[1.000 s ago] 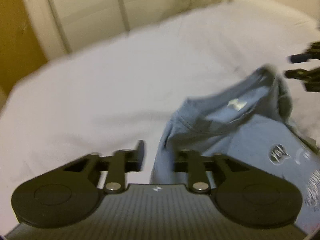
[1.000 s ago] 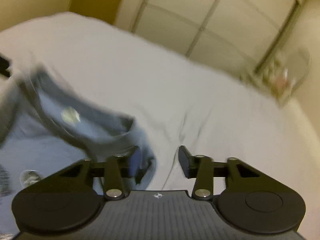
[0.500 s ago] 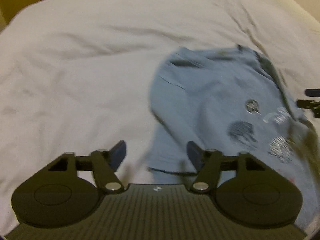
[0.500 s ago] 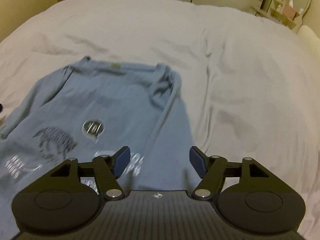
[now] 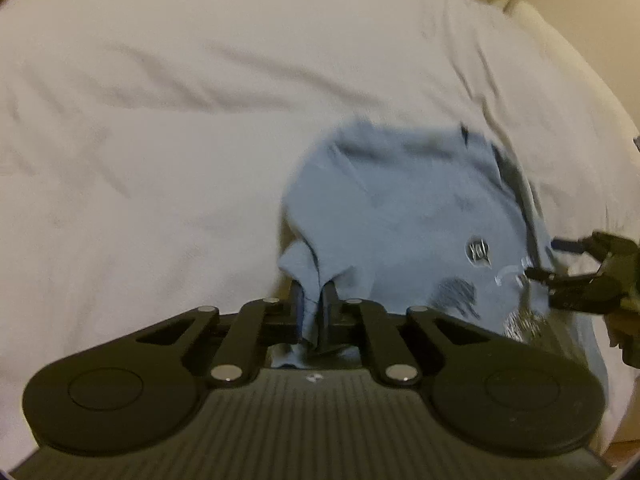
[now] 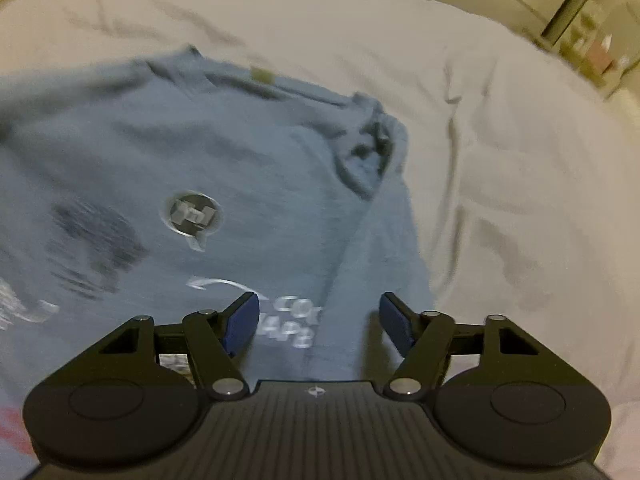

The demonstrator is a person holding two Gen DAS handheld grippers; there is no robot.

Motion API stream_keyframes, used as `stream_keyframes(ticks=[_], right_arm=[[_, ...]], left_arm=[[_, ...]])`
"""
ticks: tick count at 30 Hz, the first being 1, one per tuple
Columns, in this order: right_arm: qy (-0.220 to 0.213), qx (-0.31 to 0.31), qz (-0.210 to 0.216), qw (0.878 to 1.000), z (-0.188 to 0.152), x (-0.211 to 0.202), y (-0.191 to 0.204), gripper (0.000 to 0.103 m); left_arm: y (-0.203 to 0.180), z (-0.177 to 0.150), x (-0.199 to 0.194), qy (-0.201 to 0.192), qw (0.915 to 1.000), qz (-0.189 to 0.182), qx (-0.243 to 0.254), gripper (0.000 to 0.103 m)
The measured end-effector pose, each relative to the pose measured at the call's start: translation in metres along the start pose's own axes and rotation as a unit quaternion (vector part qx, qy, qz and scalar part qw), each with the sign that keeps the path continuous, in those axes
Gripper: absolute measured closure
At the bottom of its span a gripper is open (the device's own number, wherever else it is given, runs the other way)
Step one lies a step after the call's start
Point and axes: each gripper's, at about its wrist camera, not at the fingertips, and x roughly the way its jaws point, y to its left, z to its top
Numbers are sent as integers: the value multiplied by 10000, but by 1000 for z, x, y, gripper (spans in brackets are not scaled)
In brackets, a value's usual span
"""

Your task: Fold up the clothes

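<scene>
A blue T-shirt (image 6: 248, 184) lies spread on a white bedsheet (image 5: 160, 120), printed side up, with its collar and a small pale label (image 6: 262, 75) at the far end. The print shows a round speech-bubble mark (image 6: 192, 216), dark scribbled shapes and some pale lettering.

The left gripper (image 5: 314, 306) is clamped on a fold of the shirt's left edge; the cloth bunches up between its two fingers and rises off the sheet there.

The right gripper (image 6: 318, 320) hovers over the shirt's right side with its fingers spread wide and nothing between them. Its blue pads (image 6: 240, 322) hang above the lettering and a long crease in the cloth. The sleeve (image 6: 372, 148) on that side is crumpled near the shoulder. In the left wrist view, the right gripper (image 5: 540, 260) shows at the shirt's far edge.
</scene>
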Motion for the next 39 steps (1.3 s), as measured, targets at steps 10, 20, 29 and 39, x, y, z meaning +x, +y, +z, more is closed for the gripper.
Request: stream_keyframes(ticks=[10, 20, 29, 39], right_arm=[[-84, 149, -655, 9977, 11, -13, -71, 103], [-318, 1132, -2017, 9724, 29, -7, -179, 63], [9, 1557, -338, 9872, -55, -54, -94, 53], [293, 1, 800, 9964, -157, -155, 35, 39]], left_arm=[[52, 40, -5, -290, 9981, 542, -46, 100], [76, 47, 22, -30, 9948, 983, -250, 89], [50, 13, -14, -64, 9929, 1069, -519, 78], [-32, -158, -80, 1110, 9914, -193, -670, 68]])
